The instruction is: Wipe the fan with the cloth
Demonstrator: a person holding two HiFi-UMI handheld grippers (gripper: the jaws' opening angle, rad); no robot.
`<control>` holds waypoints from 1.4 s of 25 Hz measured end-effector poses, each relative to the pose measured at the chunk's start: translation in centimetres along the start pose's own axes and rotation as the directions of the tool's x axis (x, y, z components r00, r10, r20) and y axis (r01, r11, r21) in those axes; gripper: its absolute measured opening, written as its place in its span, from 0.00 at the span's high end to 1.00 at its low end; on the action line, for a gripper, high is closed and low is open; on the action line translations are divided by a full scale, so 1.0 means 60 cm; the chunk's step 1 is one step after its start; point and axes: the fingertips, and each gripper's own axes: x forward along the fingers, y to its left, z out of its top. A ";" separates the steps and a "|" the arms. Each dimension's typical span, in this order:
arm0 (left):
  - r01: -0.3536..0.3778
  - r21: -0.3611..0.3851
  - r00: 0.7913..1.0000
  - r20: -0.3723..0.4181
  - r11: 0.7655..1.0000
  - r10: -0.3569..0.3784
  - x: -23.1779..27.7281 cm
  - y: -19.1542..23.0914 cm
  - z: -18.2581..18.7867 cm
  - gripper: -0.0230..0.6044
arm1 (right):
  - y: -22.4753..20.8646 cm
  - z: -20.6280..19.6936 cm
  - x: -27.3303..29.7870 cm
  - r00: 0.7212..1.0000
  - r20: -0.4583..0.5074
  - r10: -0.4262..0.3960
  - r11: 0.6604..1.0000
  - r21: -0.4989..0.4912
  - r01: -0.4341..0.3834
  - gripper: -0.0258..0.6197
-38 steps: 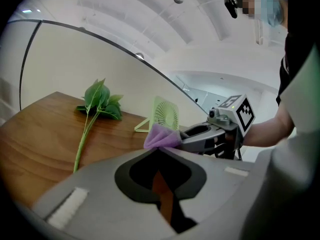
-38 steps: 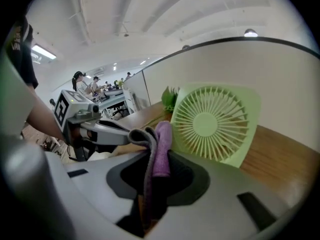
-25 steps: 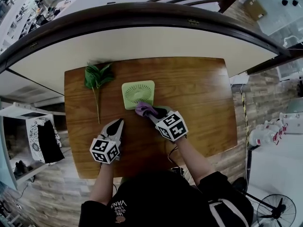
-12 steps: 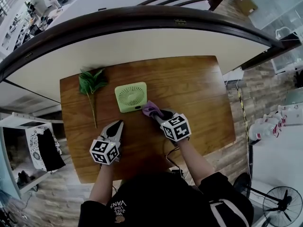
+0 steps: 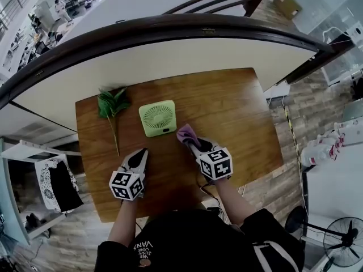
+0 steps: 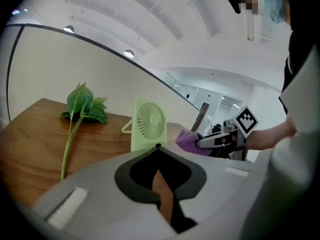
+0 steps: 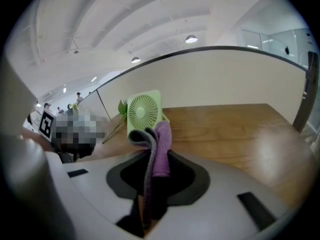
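Note:
A small light-green fan (image 5: 158,118) stands upright on the brown wooden table (image 5: 238,112); it shows too in the left gripper view (image 6: 150,124) and the right gripper view (image 7: 144,111). My right gripper (image 5: 191,140) is shut on a purple cloth (image 5: 185,133), held a little to the right of the fan and apart from it. The cloth (image 7: 156,149) hangs folded between the jaws. My left gripper (image 5: 139,154) is shut with nothing in it, low over the table in front of the fan.
A green leafy sprig (image 5: 110,109) lies on the table left of the fan. A curved dark rail (image 5: 170,30) and a white counter run behind the table. Shelving (image 5: 39,180) stands at the left, wood floor at the right.
My right gripper has drawn the cloth off the fan's front lower corner and away to the right. The left gripper has stayed put.

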 end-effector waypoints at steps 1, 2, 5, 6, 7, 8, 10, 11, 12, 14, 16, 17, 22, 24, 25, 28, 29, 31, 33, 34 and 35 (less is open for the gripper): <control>0.000 0.005 1.000 0.004 1.000 0.000 -0.005 -0.001 0.003 0.94 | 0.007 -0.001 -0.007 1.000 0.015 -0.004 1.000 0.014 0.003 0.81; 0.000 0.009 1.000 0.011 1.000 0.000 -0.010 -0.003 0.006 0.94 | 0.014 -0.001 -0.015 1.000 0.029 -0.007 1.000 0.026 0.006 0.81; 0.006 0.023 0.999 0.041 1.000 -0.007 -0.027 -0.012 0.022 0.94 | 0.033 -0.001 -0.038 0.997 0.072 -0.021 0.998 0.054 0.017 0.81; 0.010 0.027 0.999 0.048 1.000 -0.012 -0.033 -0.016 0.027 0.94 | 0.039 0.000 -0.046 0.996 0.088 -0.026 0.998 0.064 0.020 0.81; 0.016 0.030 0.998 0.052 0.999 -0.018 -0.039 -0.022 0.029 0.94 | 0.044 0.002 -0.055 0.994 0.104 -0.030 0.997 0.073 0.022 0.81; 0.022 0.032 0.998 0.052 0.999 -0.024 -0.045 -0.027 0.030 0.94 | 0.051 0.003 -0.064 0.992 0.119 -0.033 0.997 0.080 0.023 0.81; 0.035 0.038 0.998 0.045 0.999 -0.037 -0.058 -0.038 0.027 0.94 | 0.065 0.007 -0.082 0.989 0.146 -0.038 0.996 0.081 0.026 0.81; 0.041 0.042 0.998 0.042 0.998 -0.043 -0.065 -0.043 0.026 0.94 | 0.073 0.010 -0.091 0.986 0.159 -0.040 0.997 0.079 0.027 0.81; 0.047 0.045 0.998 0.040 0.998 -0.048 -0.072 -0.047 0.024 0.94 | 0.081 0.012 -0.100 0.984 0.171 -0.041 0.997 0.078 0.028 0.81; 0.055 0.047 0.998 0.038 0.997 -0.057 -0.087 -0.056 0.021 0.94 | 0.096 0.015 -0.116 0.980 0.193 -0.044 0.996 0.079 0.029 0.81; 0.062 0.048 0.997 0.039 0.997 -0.064 -0.101 -0.063 0.017 0.94 | 0.110 0.014 -0.129 0.977 0.208 -0.049 0.996 0.077 0.033 0.81; 0.065 0.049 0.997 0.038 0.997 -0.067 -0.108 -0.066 0.015 0.94 | 0.117 0.012 -0.135 0.975 0.214 -0.050 0.997 0.076 0.035 0.81; 0.091 0.058 0.995 0.042 0.994 -0.093 -0.140 -0.081 0.007 0.94 | 0.155 -0.002 -0.163 0.969 0.242 -0.053 0.996 0.085 0.033 0.81; 0.102 0.065 0.993 0.047 0.993 -0.105 -0.151 -0.086 0.007 0.94 | 0.168 -0.006 -0.173 0.966 0.254 -0.057 0.996 0.086 0.036 0.81; 0.108 0.069 0.992 0.051 0.992 -0.111 -0.157 -0.090 0.007 0.94 | 0.174 -0.007 -0.178 0.964 0.260 -0.059 0.995 0.087 0.037 0.81; 0.121 0.079 0.990 0.061 0.990 -0.126 -0.176 -0.100 0.008 0.94 | 0.192 -0.011 -0.193 0.959 0.275 -0.066 0.995 0.092 0.042 0.81; 0.123 0.082 0.990 0.063 0.989 -0.128 -0.183 -0.102 0.008 0.94 | 0.197 -0.012 -0.197 0.957 0.280 -0.069 0.995 0.094 0.044 0.81; 0.124 0.087 0.989 0.070 0.989 -0.130 -0.195 -0.102 0.006 0.94 | 0.207 -0.016 -0.204 0.953 0.293 -0.075 0.994 0.102 0.047 0.81; 0.127 0.089 0.988 0.078 0.988 -0.134 -0.208 -0.102 0.006 0.94 | 0.218 -0.020 -0.209 0.949 0.304 -0.079 0.992 0.114 0.046 0.81; 0.129 0.091 0.987 0.080 0.988 -0.136 -0.214 -0.102 0.005 0.94 | 0.224 -0.023 -0.212 0.948 0.308 -0.080 0.992 0.119 0.045 0.81; 0.130 0.092 0.987 0.081 0.987 -0.137 -0.221 -0.102 0.003 0.94 | 0.230 -0.026 -0.214 0.947 0.310 -0.081 0.991 0.124 0.045 0.81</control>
